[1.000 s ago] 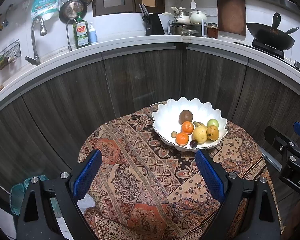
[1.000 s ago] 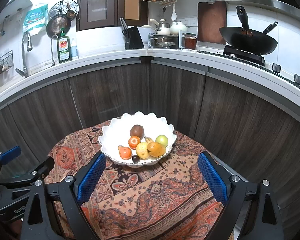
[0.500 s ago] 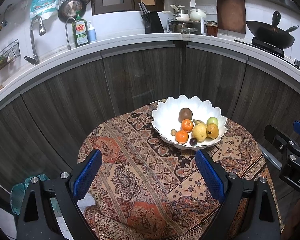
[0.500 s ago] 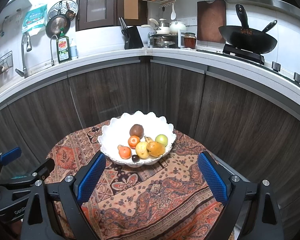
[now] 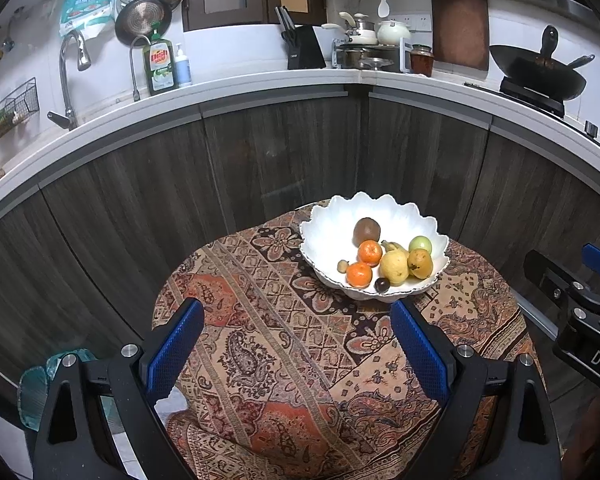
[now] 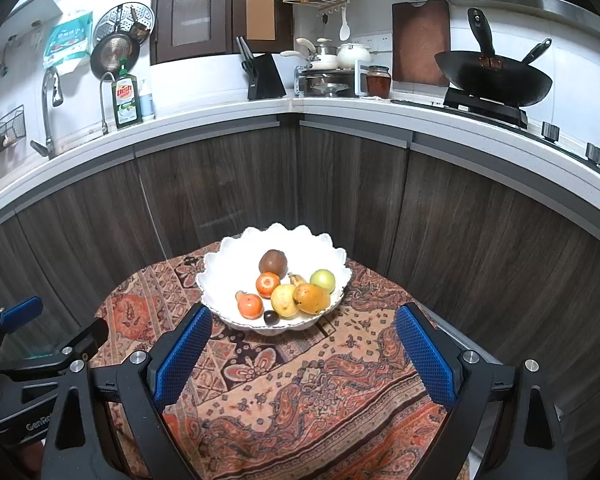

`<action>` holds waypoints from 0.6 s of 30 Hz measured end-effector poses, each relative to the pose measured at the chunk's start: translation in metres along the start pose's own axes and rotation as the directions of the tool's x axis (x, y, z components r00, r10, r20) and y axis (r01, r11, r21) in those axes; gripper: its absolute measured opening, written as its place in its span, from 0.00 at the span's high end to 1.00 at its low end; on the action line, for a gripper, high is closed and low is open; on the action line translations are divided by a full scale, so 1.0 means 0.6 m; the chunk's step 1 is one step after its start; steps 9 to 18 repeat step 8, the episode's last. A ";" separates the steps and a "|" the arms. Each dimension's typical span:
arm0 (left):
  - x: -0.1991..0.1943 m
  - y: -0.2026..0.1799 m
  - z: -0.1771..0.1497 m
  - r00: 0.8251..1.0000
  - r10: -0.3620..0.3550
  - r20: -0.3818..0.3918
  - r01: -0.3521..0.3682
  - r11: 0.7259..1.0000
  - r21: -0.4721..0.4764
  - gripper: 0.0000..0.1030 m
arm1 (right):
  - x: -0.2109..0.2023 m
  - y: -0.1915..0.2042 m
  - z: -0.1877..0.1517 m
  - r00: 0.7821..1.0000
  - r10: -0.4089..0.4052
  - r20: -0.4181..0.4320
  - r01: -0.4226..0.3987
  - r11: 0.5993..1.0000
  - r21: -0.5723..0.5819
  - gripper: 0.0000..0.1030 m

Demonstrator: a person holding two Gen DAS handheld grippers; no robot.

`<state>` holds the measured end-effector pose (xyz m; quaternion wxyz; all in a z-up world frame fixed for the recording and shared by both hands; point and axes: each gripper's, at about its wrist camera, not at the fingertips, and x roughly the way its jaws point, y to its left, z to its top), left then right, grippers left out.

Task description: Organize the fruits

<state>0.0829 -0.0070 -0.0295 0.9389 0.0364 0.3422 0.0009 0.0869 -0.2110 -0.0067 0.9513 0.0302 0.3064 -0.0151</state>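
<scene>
At the moment of inspection both hand-held grippers were empty, jaws spread wide, and hung above the patterned cloth (image 6: 324, 392) of a small round table, short of the white scalloped bowl (image 6: 224, 256) in which all the fruit lay. In the right wrist view the right gripper (image 6: 302, 354) faced the bowl almost squarely: the bowl sat at roughly 12 o'clock, a shade toward 11, just beyond the fingertips, with its near rim close to the inner pad of the left-hand finger. In the left wrist view the left gripper (image 5: 298, 350) had the same bowl (image 5: 324, 220) at about 1 o'clock and somewhat farther off. The right gripper was therefore judged the nearer and better aligned of the two. The fruit was bunched in the near right half of the bowl: two orange mandarins (image 6: 250, 305), a yellow pear-like fruit (image 6: 284, 299), an orange-yellow fruit (image 6: 312, 298) touching it, a green one (image 6: 323, 279) behind, a brown round fruit (image 6: 273, 262) toward the far side, and a small dark fruit (image 6: 271, 317) at the near rim. The orange-yellow fruit lay with its long axis across the right gripper's view, roughly 9 to 3 o'clock, so jaws opening along that line would meet its ends, not its flanks. Close packing left little finger room.
</scene>
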 end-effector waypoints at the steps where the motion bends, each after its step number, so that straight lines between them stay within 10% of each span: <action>1: 0.000 -0.001 0.000 1.000 0.002 0.001 -0.002 1.000 0.005 0.07 | 0.000 0.000 0.000 1.000 -0.001 0.000 0.001 1.000 0.001 0.09; 18: 0.001 -0.006 0.002 1.000 0.007 -0.006 -0.007 1.000 0.011 0.07 | -0.002 0.001 0.000 1.000 -0.003 0.002 0.003 1.000 0.003 0.09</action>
